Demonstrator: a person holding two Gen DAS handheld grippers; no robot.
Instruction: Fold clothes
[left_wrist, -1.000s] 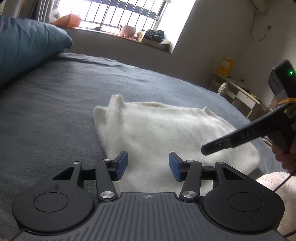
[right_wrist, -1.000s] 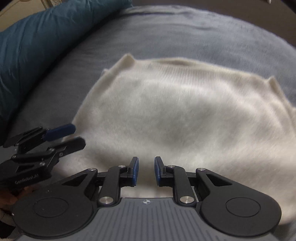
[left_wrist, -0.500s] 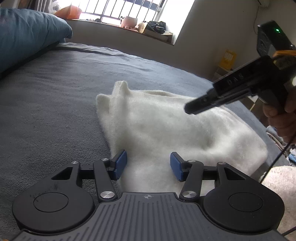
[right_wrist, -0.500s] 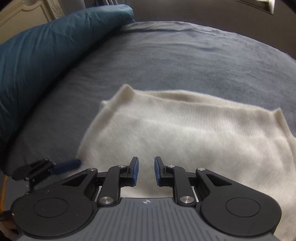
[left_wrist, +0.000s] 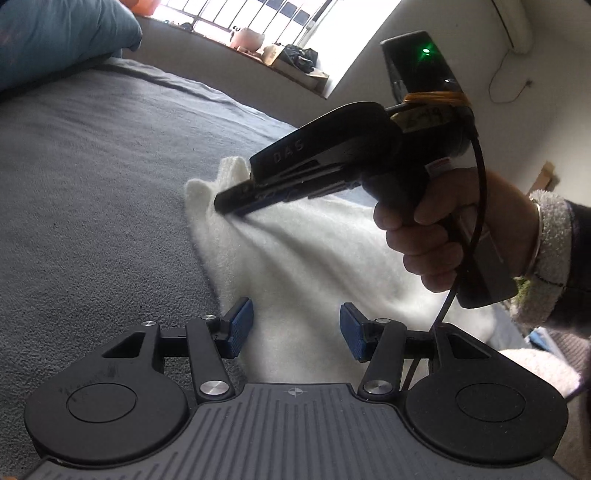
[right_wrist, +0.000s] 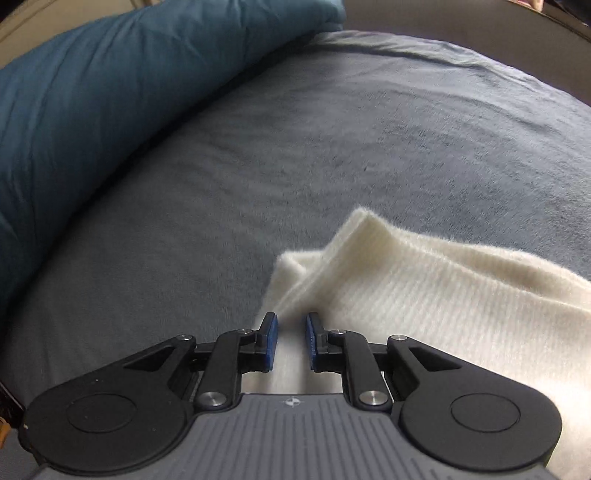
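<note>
A folded white knit sweater (left_wrist: 306, 258) lies on the grey bedspread (left_wrist: 92, 184). My left gripper (left_wrist: 295, 328) is open, its blue pads either side of the sweater's near edge. My right gripper (right_wrist: 291, 338) is partly open over the sweater's far-left corner (right_wrist: 424, 295), with fabric between the pads. In the left wrist view the right gripper (left_wrist: 236, 205) reaches in from the right, tips touching the sweater near that corner, and the cloth is drawn toward them in creases.
A teal pillow (right_wrist: 110, 92) lies along the left of the bed. A windowsill with pots (left_wrist: 251, 37) runs behind the bed. The person's right hand and fluffy cuff (left_wrist: 546, 240) are at the right, above the bed's edge.
The right gripper has moved across the sweater from its near side to the far-left corner and lowered onto the fabric. The left gripper has stayed open at the near edge.
</note>
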